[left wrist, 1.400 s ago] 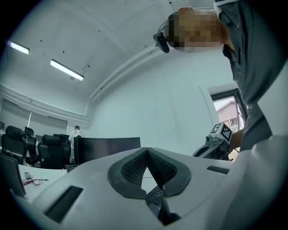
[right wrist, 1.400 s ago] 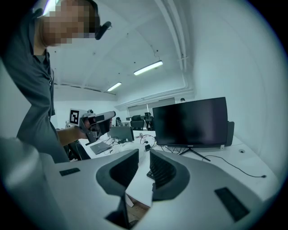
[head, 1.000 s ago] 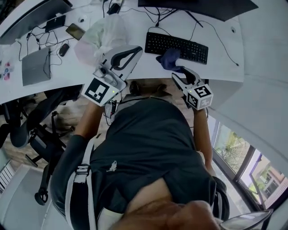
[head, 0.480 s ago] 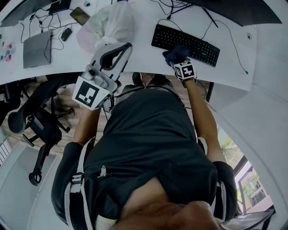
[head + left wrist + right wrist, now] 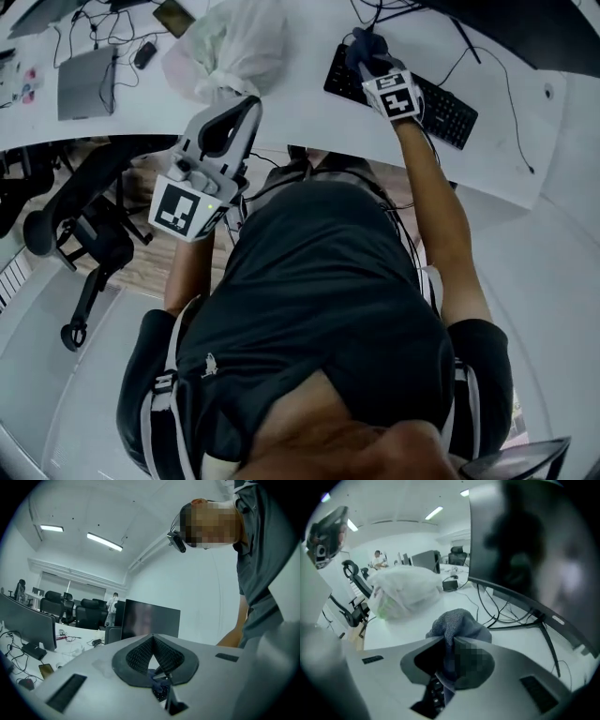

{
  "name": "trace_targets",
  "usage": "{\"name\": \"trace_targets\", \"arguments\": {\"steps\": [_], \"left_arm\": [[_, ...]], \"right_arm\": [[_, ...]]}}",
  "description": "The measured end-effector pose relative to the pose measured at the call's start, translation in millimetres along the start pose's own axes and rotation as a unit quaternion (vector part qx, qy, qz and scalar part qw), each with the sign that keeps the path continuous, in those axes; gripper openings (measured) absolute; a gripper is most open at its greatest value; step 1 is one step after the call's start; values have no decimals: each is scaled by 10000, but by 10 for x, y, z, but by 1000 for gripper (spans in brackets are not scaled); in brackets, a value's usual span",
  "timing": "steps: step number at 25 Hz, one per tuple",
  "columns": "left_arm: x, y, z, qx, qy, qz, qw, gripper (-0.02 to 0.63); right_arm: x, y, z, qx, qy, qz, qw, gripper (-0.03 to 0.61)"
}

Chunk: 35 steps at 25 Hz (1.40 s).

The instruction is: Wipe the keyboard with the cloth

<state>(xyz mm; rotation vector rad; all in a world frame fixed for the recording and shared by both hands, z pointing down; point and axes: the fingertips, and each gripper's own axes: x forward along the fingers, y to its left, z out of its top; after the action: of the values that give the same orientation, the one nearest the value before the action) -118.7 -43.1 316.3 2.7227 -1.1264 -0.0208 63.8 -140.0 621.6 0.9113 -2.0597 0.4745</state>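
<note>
- Gripping the cloth (image 5: 457, 623), the right gripper (image 5: 449, 641) has its jaws nearly together on a fold of the grey-blue fabric. The jaws have just been closing, with the cloth between them.
- The rest of the cloth bunches above the jaw tips and hangs below them, where black keys show under it.
- In the head view the right gripper (image 5: 373, 64) is extended over the left end of the black keyboard (image 5: 450, 108), and the cloth (image 5: 361, 45) sits at that end. Whether the fabric presses on the keys cannot be told.
- The keyboard lies at a slant on the white worktop (image 5: 309, 103), with a cable running from its far side.
- Left gripper (image 5: 249, 101): held at the near edge of the worktop, just beside a pale plastic bag (image 5: 230, 47) and well apart from the keyboard.
- In its own view the left gripper (image 5: 152, 638) has its jaw tips meeting, with nothing between them.
- A dark monitor (image 5: 520, 550) stands beyond the keyboard, with cables (image 5: 506, 616) trailing at its foot.
- A closed grey laptop (image 5: 84, 82) lies at the left of the worktop, well apart from the task items.
- A black office chair (image 5: 75, 234) stands on the floor below the worktop's left part.
</note>
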Motion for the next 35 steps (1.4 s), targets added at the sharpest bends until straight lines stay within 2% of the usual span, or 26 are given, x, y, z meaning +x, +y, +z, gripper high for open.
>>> {"name": "trace_targets", "arguments": {"steps": [3, 6, 8, 9, 11, 14, 16, 17, 19, 22, 24, 26, 28, 30, 31, 33, 35], "left_arm": [[72, -12, -53, 25, 147, 14, 9999, 5], [119, -3, -82, 43, 165, 14, 9999, 5], [142, 27, -107, -46, 179, 51, 9998, 5], [151, 44, -122, -100, 202, 79, 9997, 5], [172, 78, -147, -156, 245, 101, 9995, 5], [208, 114, -142, -106, 199, 61, 9997, 5], [229, 108, -113, -72, 185, -7, 9998, 5], [233, 104, -95, -73, 193, -28, 9998, 5], [222, 114, -74, -107, 231, -4, 9997, 5], [214, 161, -75, -47, 176, -46, 9998, 5], [214, 176, -88, -61, 216, -92, 9997, 5], [220, 178, -110, -143, 327, -117, 9993, 5], [230, 176, -122, -121, 364, -172, 9991, 5], [251, 146, -105, -79, 352, -253, 9990, 5], [265, 119, -87, -75, 344, -291, 9990, 5], [277, 70, -60, -62, 359, -326, 9988, 5], [261, 48, -59, -54, 382, -341, 9987, 5]], "right_arm": [[389, -7, -29, -145, 405, 153, 9990, 58], [294, 546, -201, -48, 553, 792, 9953, 58], [199, 934, -408, 210, 655, 1277, 9894, 58], [188, 1014, -478, 327, 654, 1356, 9881, 58], [240, 896, -444, 441, 515, 1180, 9907, 58], [406, 244, -126, 549, 144, 418, 9975, 58], [471, -120, 3, 727, 105, 159, 9972, 58], [457, -155, 24, 854, 168, 234, 9959, 58], [346, 119, -72, 956, 370, 645, 9926, 55], [136, 855, -575, 775, 734, 1321, 9855, 55], [73, 1035, -794, 883, 756, 1470, 9823, 55], [52, 792, -707, 1015, 461, 1133, 9873, 54], [53, 261, -462, 1071, 103, 435, 9932, 54], [97, -270, -306, 1226, 48, -148, 9923, 54], [117, -429, -282, 1387, 118, -255, 9899, 54], [118, -377, -320, 1639, 251, -101, 9861, 54], [75, 95, -498, 1619, 327, 353, 9856, 54]]}}
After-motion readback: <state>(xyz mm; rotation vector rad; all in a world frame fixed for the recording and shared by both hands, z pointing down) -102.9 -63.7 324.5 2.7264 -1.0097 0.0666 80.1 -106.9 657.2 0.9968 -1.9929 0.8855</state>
